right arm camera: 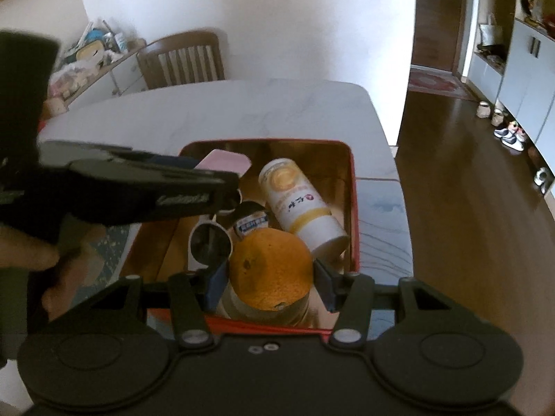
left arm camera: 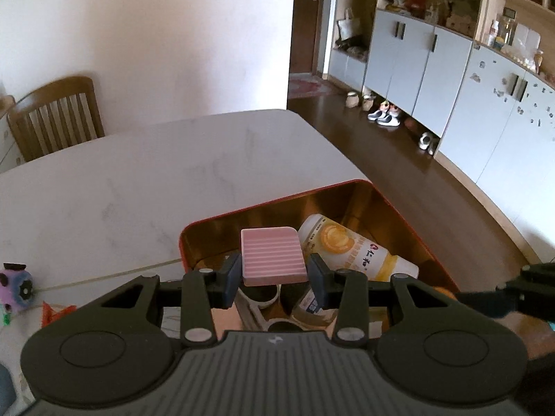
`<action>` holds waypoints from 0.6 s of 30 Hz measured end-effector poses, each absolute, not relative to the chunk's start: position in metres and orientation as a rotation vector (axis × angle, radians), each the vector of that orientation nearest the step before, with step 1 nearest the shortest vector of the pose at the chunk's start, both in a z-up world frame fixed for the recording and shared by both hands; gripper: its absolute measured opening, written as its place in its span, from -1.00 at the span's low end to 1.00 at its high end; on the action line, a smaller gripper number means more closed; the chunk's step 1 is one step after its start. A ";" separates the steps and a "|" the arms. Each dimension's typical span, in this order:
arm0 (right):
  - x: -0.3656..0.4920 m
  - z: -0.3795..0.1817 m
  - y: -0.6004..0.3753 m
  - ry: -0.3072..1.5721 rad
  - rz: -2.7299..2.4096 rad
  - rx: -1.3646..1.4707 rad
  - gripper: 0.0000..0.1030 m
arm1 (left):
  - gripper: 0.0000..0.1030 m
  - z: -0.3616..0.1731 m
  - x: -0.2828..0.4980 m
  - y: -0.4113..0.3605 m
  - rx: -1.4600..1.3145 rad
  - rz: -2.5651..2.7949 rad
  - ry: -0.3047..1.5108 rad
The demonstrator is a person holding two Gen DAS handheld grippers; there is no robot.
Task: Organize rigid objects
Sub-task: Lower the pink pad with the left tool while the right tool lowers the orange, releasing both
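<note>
A: How much has been put away?

B: A white-and-yellow bottle (right arm camera: 301, 204), sunglasses (right arm camera: 211, 242) and a small jar (right arm camera: 251, 225) are already lying in the red tin (right arm camera: 352, 208) on the worktop (left arm camera: 138, 180).

A: And what is being carried?

B: A pink ribbed block (left arm camera: 274, 260) is pinched by the left hand-held gripper (left arm camera: 274, 277) above the tin; an orange (right arm camera: 270, 267) is clamped in the right hand-held gripper (right arm camera: 270, 277) over its near edge. Neither has been released.

A: Anything left outside?

B: A purple toy (left arm camera: 15, 286) is seen at the worktop's left edge.
</note>
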State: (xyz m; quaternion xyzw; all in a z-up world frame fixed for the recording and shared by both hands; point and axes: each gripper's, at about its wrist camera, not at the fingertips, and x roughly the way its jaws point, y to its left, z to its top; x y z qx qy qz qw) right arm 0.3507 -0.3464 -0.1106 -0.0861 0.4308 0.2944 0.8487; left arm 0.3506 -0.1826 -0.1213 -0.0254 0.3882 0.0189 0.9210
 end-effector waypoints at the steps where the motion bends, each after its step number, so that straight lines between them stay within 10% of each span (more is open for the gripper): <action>1: 0.351 -0.112 -0.346 0.909 0.625 -0.190 0.02 | -0.21 -0.123 0.353 -0.184 -0.044 0.038 0.800; 18: 0.353 -0.115 -0.346 0.897 0.653 -0.219 0.05 | -0.21 -0.145 0.379 -0.183 -0.067 0.047 0.906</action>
